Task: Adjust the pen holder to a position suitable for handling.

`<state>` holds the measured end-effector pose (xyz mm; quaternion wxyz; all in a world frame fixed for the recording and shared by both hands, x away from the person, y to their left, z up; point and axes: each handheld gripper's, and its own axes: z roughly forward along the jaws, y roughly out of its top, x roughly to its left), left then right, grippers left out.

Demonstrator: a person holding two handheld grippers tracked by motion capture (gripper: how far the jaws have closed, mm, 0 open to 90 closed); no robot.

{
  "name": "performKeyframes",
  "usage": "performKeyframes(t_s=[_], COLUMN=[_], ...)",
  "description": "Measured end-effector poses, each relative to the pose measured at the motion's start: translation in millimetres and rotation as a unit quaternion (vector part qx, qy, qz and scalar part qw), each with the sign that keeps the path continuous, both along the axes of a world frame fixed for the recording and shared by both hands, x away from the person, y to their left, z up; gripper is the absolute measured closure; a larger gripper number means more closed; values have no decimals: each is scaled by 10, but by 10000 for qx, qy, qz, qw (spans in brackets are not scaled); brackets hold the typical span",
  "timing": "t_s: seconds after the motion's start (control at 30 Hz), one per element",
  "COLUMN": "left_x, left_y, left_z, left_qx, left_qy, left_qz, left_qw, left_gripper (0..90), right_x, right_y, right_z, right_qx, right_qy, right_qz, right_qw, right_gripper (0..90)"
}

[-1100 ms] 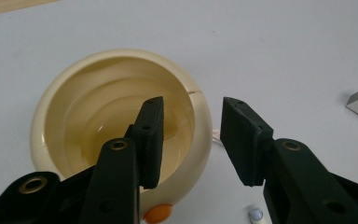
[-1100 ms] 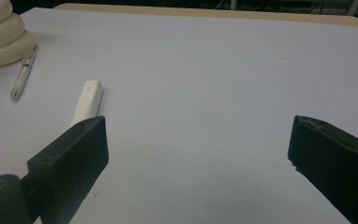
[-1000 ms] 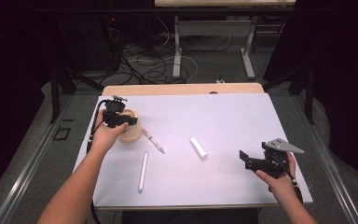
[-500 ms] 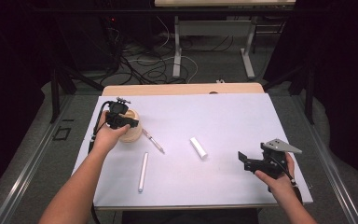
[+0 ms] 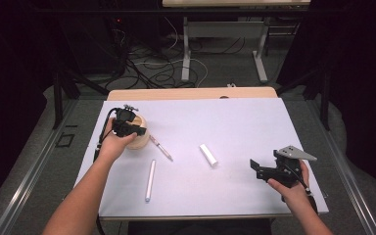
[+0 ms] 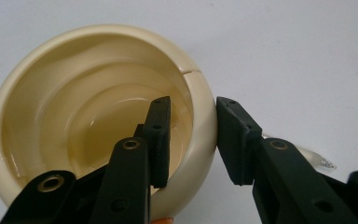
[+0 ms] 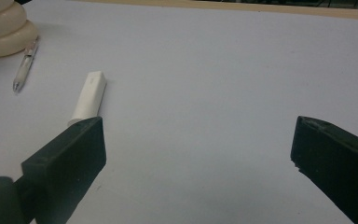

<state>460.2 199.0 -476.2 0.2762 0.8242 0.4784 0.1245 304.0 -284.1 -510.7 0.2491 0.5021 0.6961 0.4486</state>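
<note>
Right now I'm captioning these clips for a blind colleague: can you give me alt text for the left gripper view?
The left tool straddles the wall of a cream ribbed bowl, one black jaw inside and one outside, with a slight gap at the outer jaw. The bowl sits on a white table, and a pen tip peeks out behind the outer jaw.
</note>
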Motion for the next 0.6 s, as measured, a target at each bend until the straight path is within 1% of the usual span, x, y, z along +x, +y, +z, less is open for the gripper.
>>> performKeyframes(t_s=[0.1, 0.13, 0.2, 0.27, 0.4, 0.47, 0.57, 0.6], left_x=[-6, -7, -2, -3, -23, -25, -28, -31], left_y=[-8, -8, -10, -13, -27, -28, -17, -14], left_z=[0, 4, -1, 0, 17, 23, 36, 38], left_qx=[49, 61, 80, 102, 197, 214, 196, 197], left_qy=[-32, -15, -105, -130, -164, -186, -158, -153], left_qz=[-51, -79, -149, -191, -204, -218, -200, -186], left_qw=[10000, 9999, 9998, 9997, 9995, 9994, 9995, 9995], left_gripper=[686, 686, 696, 703, 733, 746, 745, 746], right_x=[5, 5, 6, 7, 5, 5, 8, 9], right_y=[-2, -2, -7, -10, -5, -10, -18, -10], right_z=[-7, -7, -7, -6, -3, -3, -2, -5], right_qx=[6, 6, 1, -3, 32, 45, 7, 35], right_qy=[-5, -5, 19, 11, 5, 31, 14, 4], right_qz=[-20, -20, -9, -11, -63, -63, -58, -80], right_qw=[10000, 10000, 10000, 10000, 10000, 10000, 10000, 10000], right_gripper=[30, 30, 30, 30, 30, 30, 30, 30])
